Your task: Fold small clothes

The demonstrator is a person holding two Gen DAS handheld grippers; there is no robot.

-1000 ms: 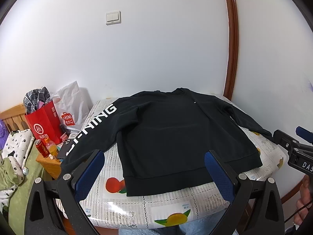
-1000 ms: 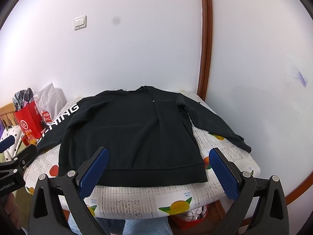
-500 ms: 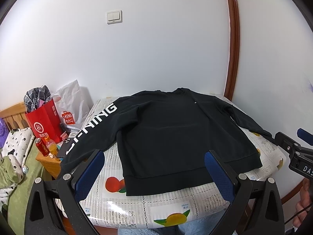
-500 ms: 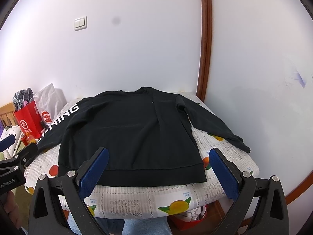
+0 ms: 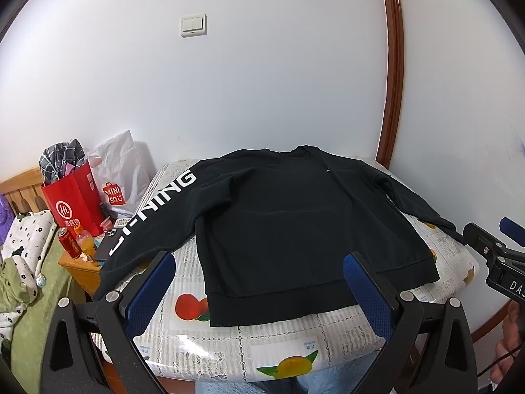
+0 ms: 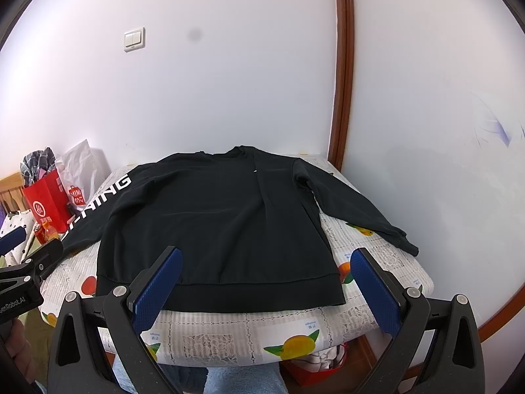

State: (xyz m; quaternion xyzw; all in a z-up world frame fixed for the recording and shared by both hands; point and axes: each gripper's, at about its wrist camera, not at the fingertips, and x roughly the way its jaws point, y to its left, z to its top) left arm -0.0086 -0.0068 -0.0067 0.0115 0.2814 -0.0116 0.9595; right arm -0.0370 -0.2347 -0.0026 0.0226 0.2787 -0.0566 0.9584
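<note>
Two grippers, left [image 5: 259,290] and right [image 6: 267,282], jaws wide, empty, above flat matte black sweatshirt [image 6: 213,216], glossy fruit-print tablecloth [image 6: 249,335]

Black sweatshirt [image 5: 288,216] flat on table, sleeves spread, white sleeve lettering

Both wrist views face the sweatshirt [image 5: 295,216] from near, apparently side by side.
</note>
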